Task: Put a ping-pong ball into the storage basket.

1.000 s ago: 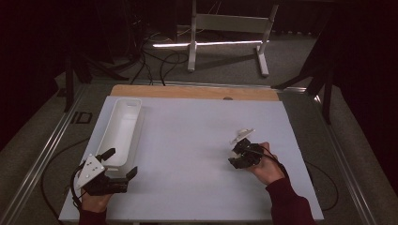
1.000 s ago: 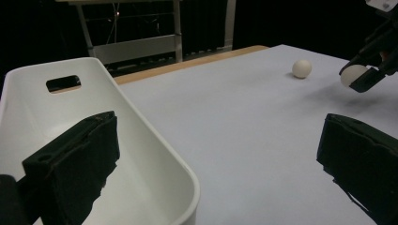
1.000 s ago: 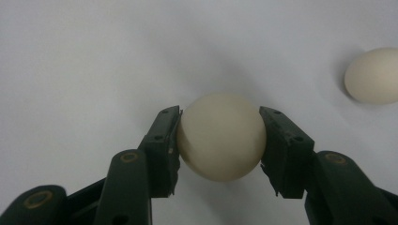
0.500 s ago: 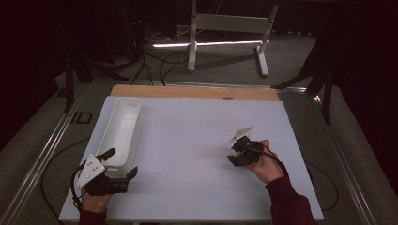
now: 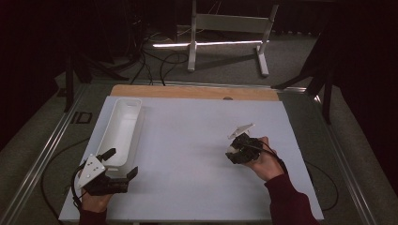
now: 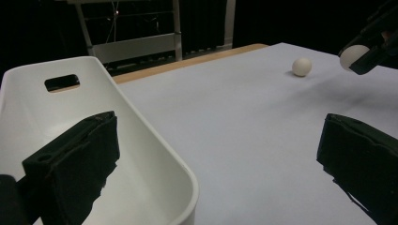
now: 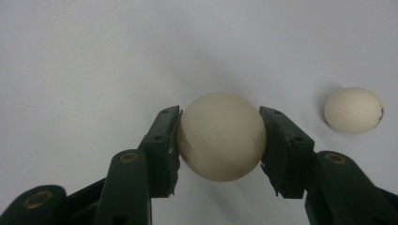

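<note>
A pale egg point(image 7: 220, 136) sits clenched between the two jaws of the right claw point(image 7: 220, 140), held just above the white bench point(image 5: 187, 140) on its right side. A second egg point(image 7: 353, 109) lies on the bench close by. At the bench's left edge, the left claw point(image 5: 115, 165) rests released, jaws spread around the near end of a long white bin point(image 5: 120, 129).

Dim room, black surroundings, evenly lit white table point(image 5: 187, 140), soft shadows, slightly grainy close-ups
</note>
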